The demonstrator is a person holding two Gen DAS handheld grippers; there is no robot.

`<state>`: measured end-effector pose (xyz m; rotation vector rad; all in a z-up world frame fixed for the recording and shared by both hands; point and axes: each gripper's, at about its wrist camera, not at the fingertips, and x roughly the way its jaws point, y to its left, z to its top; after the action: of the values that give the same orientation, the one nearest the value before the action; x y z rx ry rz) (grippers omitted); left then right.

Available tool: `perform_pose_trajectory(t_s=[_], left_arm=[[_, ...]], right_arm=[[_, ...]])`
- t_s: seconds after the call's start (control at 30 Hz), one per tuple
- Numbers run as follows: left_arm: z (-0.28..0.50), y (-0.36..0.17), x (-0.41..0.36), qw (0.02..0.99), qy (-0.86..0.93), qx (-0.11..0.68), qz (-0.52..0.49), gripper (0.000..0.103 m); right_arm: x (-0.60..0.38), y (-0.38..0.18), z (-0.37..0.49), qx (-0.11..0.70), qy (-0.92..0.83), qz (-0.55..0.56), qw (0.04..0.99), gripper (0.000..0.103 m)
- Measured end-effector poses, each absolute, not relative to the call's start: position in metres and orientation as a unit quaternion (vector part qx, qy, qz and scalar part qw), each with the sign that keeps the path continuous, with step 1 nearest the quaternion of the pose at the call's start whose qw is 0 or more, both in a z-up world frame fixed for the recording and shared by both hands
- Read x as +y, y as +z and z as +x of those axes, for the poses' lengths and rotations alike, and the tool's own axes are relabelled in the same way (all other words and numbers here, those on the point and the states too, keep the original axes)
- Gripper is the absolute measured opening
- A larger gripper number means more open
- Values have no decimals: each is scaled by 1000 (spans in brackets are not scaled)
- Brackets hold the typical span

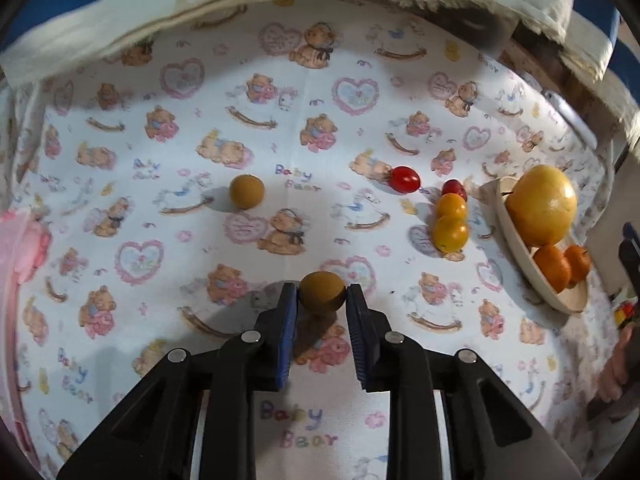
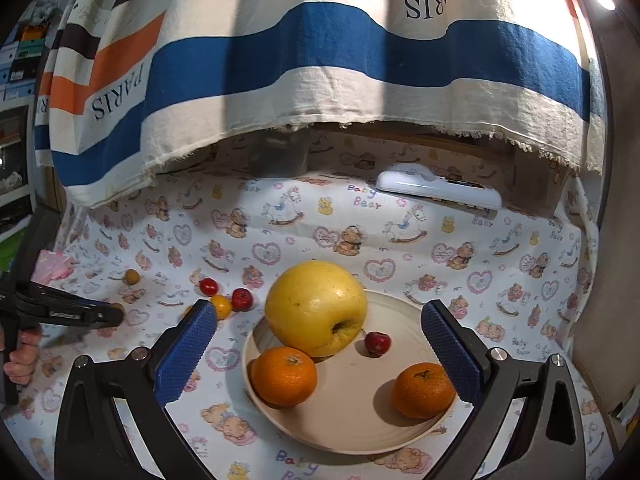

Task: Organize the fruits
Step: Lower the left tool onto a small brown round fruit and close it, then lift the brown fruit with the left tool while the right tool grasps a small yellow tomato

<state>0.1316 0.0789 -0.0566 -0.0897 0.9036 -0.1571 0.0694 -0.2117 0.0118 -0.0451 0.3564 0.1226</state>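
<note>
Small brown fruit [image 1: 322,293], light, round, roll-prone: between left gripper [image 1: 322,300] fingers, narrowly parted, unclamped. Right gripper [image 2: 320,344] wide, empty.

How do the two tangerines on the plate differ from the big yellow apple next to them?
The tangerines are orange, smaller and flatter; the apple is pale yellow and far larger. The apple lies tipped, its stem hollow facing the camera; the tangerines sit with their stem ends up. All three rest on the cream plate.
</note>
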Motion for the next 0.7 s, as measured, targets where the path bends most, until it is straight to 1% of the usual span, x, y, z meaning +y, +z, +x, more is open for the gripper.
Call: perform_pose_trajectory(t_s=[0.17,0.33,0.43,0.6,0.7], left_arm=[[119,-43,74,912,-69,403,-31,24],[98,-10,78,950,-72,302,-29,24],[87,1,75,964,-62,258,-23,24],[93,6,79,967,-55,248,-31,24],[96,2,80,968,-40,248,-20,24]], right_arm=[[-222,13,74,193,70,9,979,102],[-224,17,72,194,84,26,977,102],[-221,19,70,189,89,22,978,102],[-212,31,58,167,114,8,979,102],[-203,42,57,175,130,18,976,102]])
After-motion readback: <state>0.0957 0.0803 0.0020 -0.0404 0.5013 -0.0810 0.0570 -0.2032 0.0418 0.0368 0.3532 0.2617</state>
